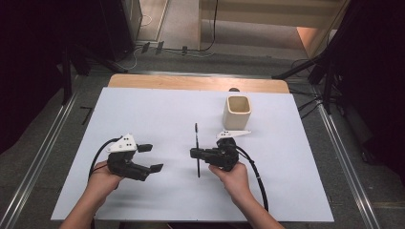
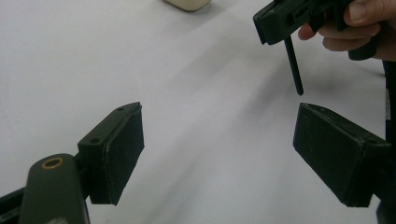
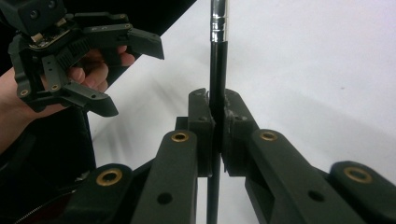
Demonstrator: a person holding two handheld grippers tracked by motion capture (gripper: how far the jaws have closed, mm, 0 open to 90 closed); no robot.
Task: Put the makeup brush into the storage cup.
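Black and slender, a pen-like stick [image 1: 197,149] is clamped crosswise between the jaws of the right gripper [image 1: 193,153], just right of the middle of the high view; it runs up and down the frame, one end toward the top and the other toward the bottom, with the jaws closed tight on its middle part. In the right gripper view the stick [image 3: 217,70] rises straight up from between the two pads, black below and with a shiny metal band near the top edge; the pads press on it from both sides. The left gripper [image 1: 152,158] sits in the lower left of the high view, held in the person's left hand [image 1: 101,180], its jaws spread wide with nothing between them; it is apart from the stick, pointing toward the right of the frame. In the left gripper view its two black pads stand far apart at lower left and lower right over the white sheet [image 2: 196,121], and the right gripper with the stick's lower end [image 2: 294,65] hangs at the upper right. A cream square cup [image 1: 237,111] stands upright on the white table [image 1: 157,114], above and right of the right gripper, near it but not touching.
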